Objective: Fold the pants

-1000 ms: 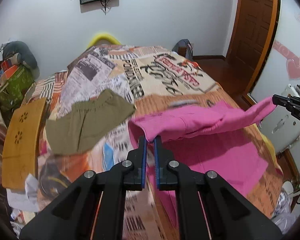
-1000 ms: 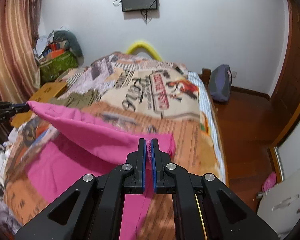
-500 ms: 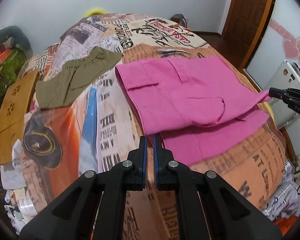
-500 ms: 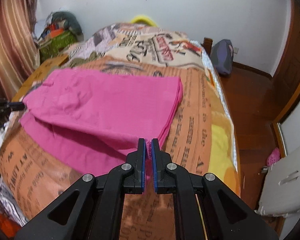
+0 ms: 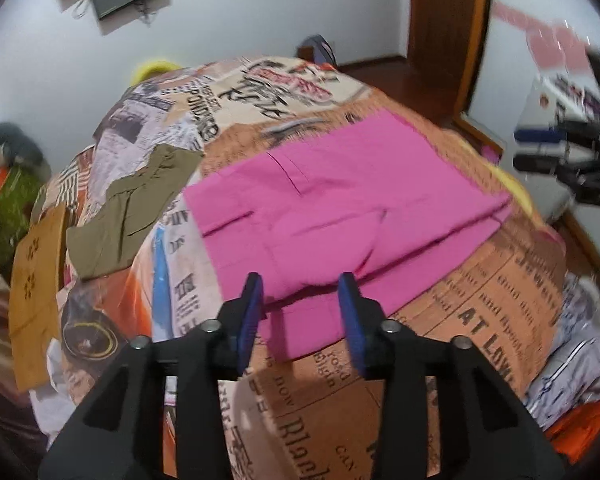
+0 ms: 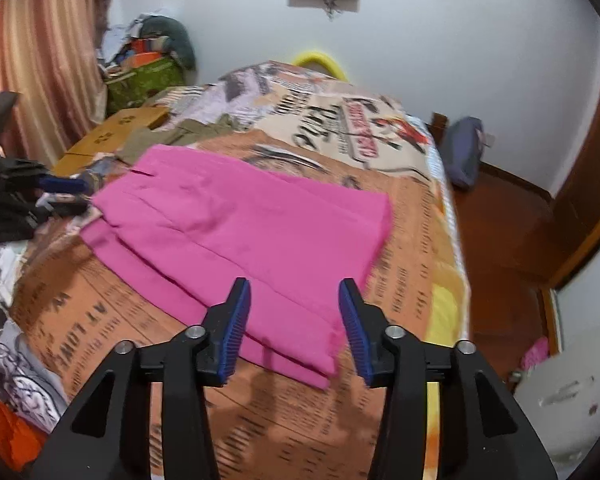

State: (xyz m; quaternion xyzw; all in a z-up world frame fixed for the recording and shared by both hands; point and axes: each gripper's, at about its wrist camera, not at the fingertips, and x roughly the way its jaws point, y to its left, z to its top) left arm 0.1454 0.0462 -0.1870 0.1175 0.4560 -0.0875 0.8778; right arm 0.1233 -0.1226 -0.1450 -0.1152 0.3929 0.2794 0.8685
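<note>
The pink pants (image 5: 332,200) lie folded over on the printed bedspread (image 5: 480,320), upper layer set back from the lower layer's near edge. My left gripper (image 5: 302,304) hovers over the near left corner, its jaws opening, with cloth below them but nothing pinched. In the right wrist view the same pink pants (image 6: 252,232) spread flat, and my right gripper (image 6: 294,316) stands above their near right corner, jaws opening, pads off the cloth. The right gripper (image 5: 556,148) shows at the left view's right edge; the left gripper (image 6: 56,192) shows at the right view's left edge.
An olive garment (image 5: 132,204) lies left of the pink pants beside a brown cardboard box (image 5: 36,280). Bags and clutter (image 6: 148,64) pile up by the curtain. A wooden door (image 5: 448,32), a white appliance (image 6: 572,392) and a dark backpack (image 6: 466,152) stand off the bed's right side.
Both grippers laid the folded pink layer down on the bed, then let go of it and opened. The pants now lie flat instead of hanging between the jaws.
</note>
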